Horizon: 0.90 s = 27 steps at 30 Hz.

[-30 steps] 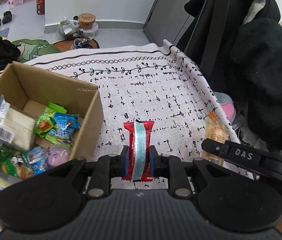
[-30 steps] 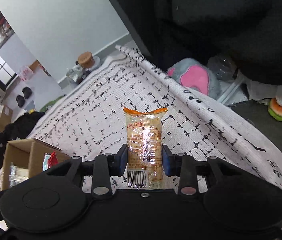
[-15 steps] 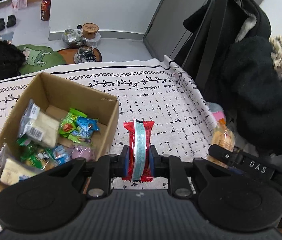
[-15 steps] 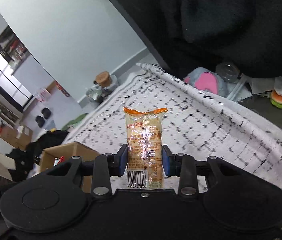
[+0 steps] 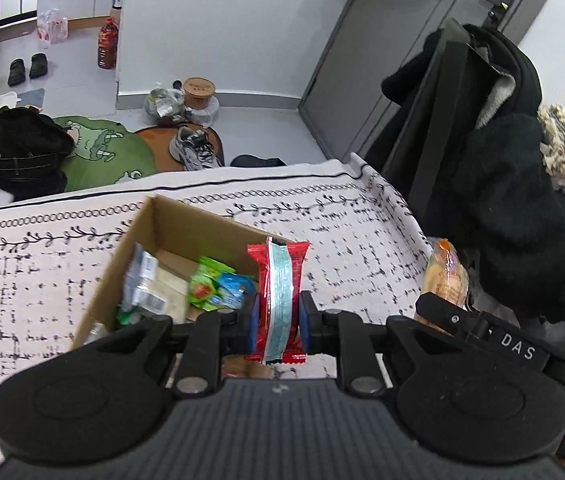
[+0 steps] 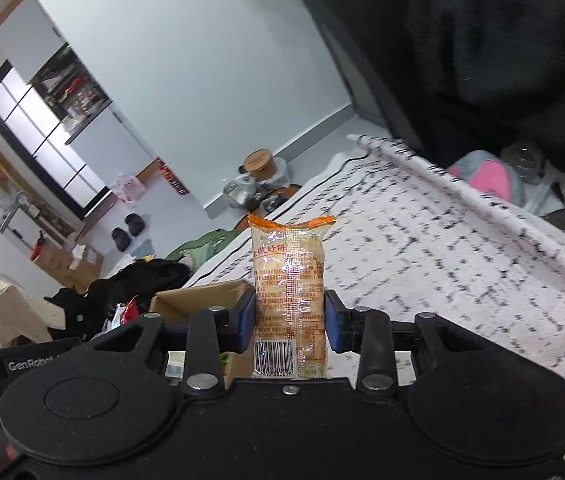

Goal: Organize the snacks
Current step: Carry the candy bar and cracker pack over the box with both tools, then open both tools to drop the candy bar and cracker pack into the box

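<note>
My left gripper (image 5: pixel 277 316) is shut on a red snack packet (image 5: pixel 278 280) with a pale blue stripe, held upright above the right rim of an open cardboard box (image 5: pixel 170 228). The box holds several wrapped snacks (image 5: pixel 210 288) in green, blue and white. My right gripper (image 6: pixel 289 322) is shut on an orange-topped clear biscuit packet (image 6: pixel 288 276), held upright above the patterned cloth, just right of the box (image 6: pixel 198 296). The biscuit packet also shows at the right in the left wrist view (image 5: pixel 442 276).
A white tablecloth (image 5: pixel 342 232) with black marks covers the table. Dark coats (image 5: pixel 522 200) hang on a rack at the right edge. A pink and grey plush (image 6: pixel 486 172) lies beyond the cloth. Shoes, bags and a green mat (image 5: pixel 98 152) lie on the floor.
Both grippers have risen and moved left toward the box, each keeping its packet. The red packet now stands over the box's right rim; the box sits directly beside the biscuit packet.
</note>
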### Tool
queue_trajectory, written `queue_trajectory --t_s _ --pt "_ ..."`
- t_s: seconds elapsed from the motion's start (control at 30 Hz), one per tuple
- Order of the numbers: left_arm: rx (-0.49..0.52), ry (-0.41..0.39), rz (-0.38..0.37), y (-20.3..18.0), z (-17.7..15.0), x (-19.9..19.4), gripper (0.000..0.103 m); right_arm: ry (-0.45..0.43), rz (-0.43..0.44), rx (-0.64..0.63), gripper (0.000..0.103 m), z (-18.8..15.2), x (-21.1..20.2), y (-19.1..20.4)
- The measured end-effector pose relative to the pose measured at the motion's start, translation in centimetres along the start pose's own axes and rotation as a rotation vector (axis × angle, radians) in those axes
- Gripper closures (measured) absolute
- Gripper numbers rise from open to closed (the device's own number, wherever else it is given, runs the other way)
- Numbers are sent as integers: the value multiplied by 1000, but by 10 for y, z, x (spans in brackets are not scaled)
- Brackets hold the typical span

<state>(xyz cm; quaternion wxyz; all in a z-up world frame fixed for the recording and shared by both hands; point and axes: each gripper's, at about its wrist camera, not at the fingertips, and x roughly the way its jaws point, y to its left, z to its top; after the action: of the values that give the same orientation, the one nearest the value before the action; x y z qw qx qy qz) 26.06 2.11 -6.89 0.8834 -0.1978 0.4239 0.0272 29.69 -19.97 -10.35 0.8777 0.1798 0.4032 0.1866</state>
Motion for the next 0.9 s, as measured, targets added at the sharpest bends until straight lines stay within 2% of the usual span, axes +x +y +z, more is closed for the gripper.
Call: queue_trajectory --t_s 0.37,0.63,0.73,0.77,0.8,0.9 --pt "-43 -2 38 42 7 3 84 57 63 -68 68 -8 29 42" --pt "-69 21 35 64 9 17 84 126 99 -56 68 -20 55 61" --pt "-73 30 35 71 9 21 84 143 140 -59 61 -24 61 66" --pt "-75 32 34 73 9 23 84 147 142 -52 49 -25 62 66" --pt "-79 34 34 74 9 24 84 145 139 -45 46 -24 62 64" --pt "-85 44 33 79 10 31 84 133 117 -35 46 -21 60 59"
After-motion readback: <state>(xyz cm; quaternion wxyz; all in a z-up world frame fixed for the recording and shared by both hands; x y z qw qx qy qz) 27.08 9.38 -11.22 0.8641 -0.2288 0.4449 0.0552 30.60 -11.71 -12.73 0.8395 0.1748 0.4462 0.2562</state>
